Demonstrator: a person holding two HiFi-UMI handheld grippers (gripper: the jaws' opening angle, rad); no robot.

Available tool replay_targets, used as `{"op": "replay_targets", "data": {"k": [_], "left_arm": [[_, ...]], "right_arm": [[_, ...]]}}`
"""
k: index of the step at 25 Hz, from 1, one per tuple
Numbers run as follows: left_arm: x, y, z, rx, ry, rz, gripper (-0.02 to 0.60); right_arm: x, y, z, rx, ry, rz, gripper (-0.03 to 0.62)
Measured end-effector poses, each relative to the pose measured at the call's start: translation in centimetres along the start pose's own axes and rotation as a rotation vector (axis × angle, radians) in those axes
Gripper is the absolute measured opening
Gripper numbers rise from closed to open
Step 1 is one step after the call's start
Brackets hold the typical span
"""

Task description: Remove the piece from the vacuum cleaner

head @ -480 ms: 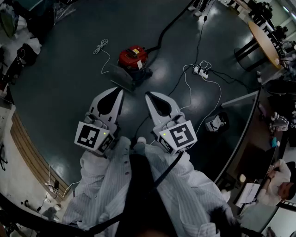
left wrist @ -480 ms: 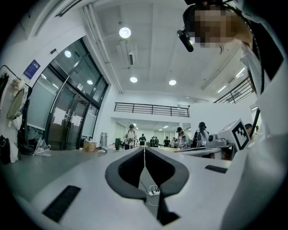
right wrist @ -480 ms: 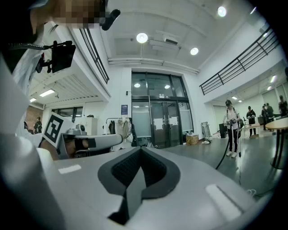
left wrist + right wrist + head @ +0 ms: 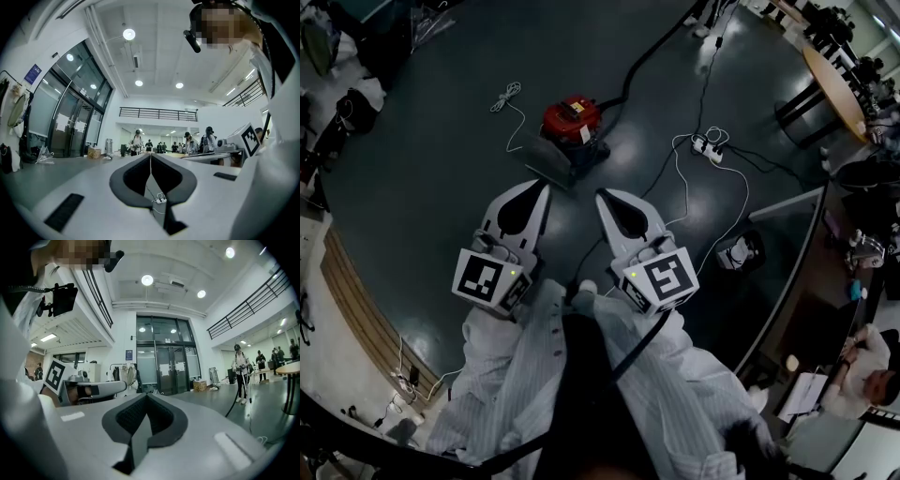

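Vacuum cleaner (image 4: 572, 122) on floor (image 4: 441, 159) ahead of left gripper (image 4: 546, 186) and right gripper (image 4: 600, 195), likely power strip (image 4: 710, 145) to its right

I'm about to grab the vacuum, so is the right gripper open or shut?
Shut. In the right gripper view, the right gripper has its jaw tips meeting, with nothing between them.

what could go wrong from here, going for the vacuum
Cables lie across the floor between the person and the vacuum cleaner: a trip risk. The left hand-held gripper and right hand-held gripper are shut; arriving shut, they could shove it instead of gripping.
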State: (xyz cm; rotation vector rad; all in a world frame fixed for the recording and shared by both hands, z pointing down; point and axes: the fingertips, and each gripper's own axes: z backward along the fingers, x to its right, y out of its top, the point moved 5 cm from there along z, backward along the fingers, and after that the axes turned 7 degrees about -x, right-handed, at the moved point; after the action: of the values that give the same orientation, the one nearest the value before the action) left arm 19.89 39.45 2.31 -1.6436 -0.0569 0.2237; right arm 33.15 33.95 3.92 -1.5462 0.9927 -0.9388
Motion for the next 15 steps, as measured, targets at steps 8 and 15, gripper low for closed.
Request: {"op": "replay_targets", "data": {"k": [8,15], "left_arm": [[-1.0,-1.2,-0.4,-0.017,0.031,0.017,0.009],[-3.9,-2.4,-2.3,-0.052,0.057,0.035,0.009]], "right_arm": [[0.8,-1.3,-0.9,-0.013,0.018,-0.034,-0.008],[1.9,-2.7,-4.3,-0.068,0.052,-0.058,-0.008]]}}
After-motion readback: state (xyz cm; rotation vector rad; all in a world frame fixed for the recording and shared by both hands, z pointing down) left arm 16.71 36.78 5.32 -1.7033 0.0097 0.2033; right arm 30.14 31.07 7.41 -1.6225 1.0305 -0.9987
